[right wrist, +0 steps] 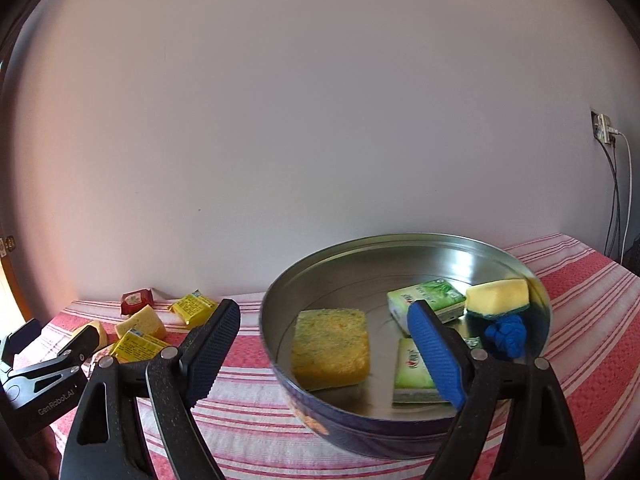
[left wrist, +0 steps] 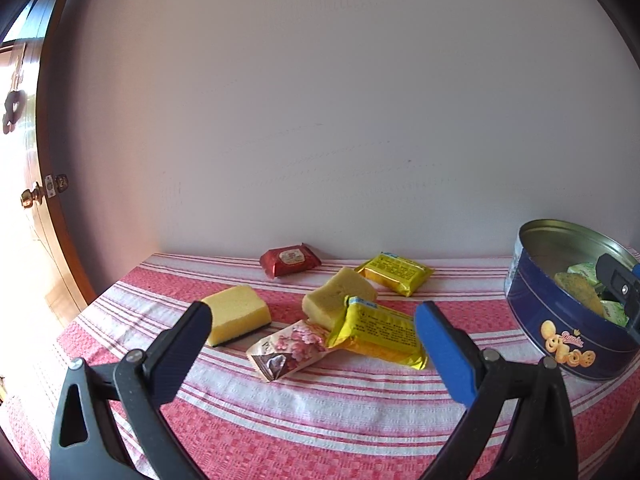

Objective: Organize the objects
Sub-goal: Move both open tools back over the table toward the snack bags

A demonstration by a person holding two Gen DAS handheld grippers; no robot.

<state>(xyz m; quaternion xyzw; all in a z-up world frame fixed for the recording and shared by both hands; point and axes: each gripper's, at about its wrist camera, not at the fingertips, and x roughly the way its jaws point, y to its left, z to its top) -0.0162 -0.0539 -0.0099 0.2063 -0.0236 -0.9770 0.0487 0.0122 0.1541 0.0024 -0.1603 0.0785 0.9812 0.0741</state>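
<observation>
Left gripper (left wrist: 312, 334) jaws wide, empty, above striped cloth (left wrist: 320, 408); sponges and packets (left wrist: 376, 332) clustered mid-table, bare cloth toward near edge; right gripper (right wrist: 324, 344) jaws wide, empty, straddling near rim of round tin (right wrist: 400, 240); tin holds sponges, green packets.

A home room: wooden door (left wrist: 28, 184), striped tablecloth (left wrist: 320, 420), wall socket (right wrist: 602, 126) with cables.
</observation>
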